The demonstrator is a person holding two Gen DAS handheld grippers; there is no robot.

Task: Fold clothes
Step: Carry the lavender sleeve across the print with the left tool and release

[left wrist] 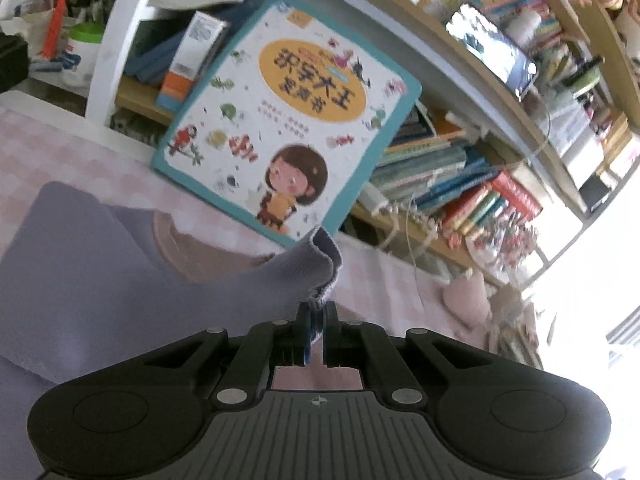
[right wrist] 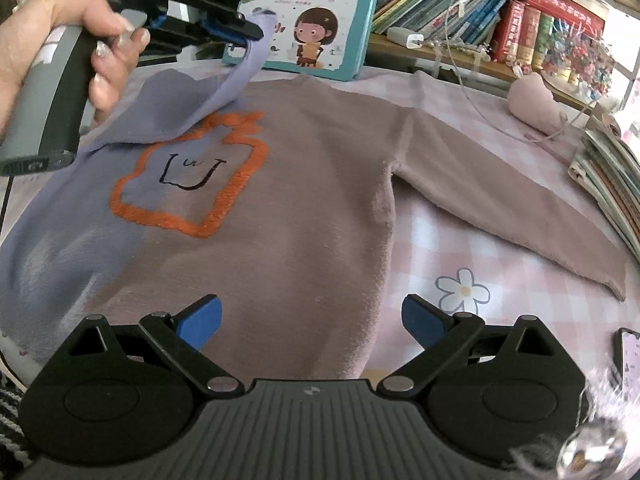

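A sweater (right wrist: 304, 184), half lilac and half dusty pink with an orange outline motif (right wrist: 188, 176), lies flat on the pink checked cloth. My left gripper (left wrist: 316, 320) is shut on the lilac sleeve's ribbed cuff (left wrist: 316, 268) and holds it lifted over the sweater's chest; in the right wrist view it shows at the top left (right wrist: 248, 32) with the sleeve (right wrist: 240, 80) hanging from it. My right gripper (right wrist: 312, 320) is open and empty above the sweater's lower hem. The pink sleeve (right wrist: 520, 216) lies stretched out to the right.
A children's picture book (right wrist: 316, 16) leans against the bookshelf (right wrist: 500, 20) behind the sweater. A stack of books (right wrist: 612, 184) lies at the right edge. A pink pouch (right wrist: 536, 100) sits at the back right. A phone (right wrist: 630, 364) lies near right.
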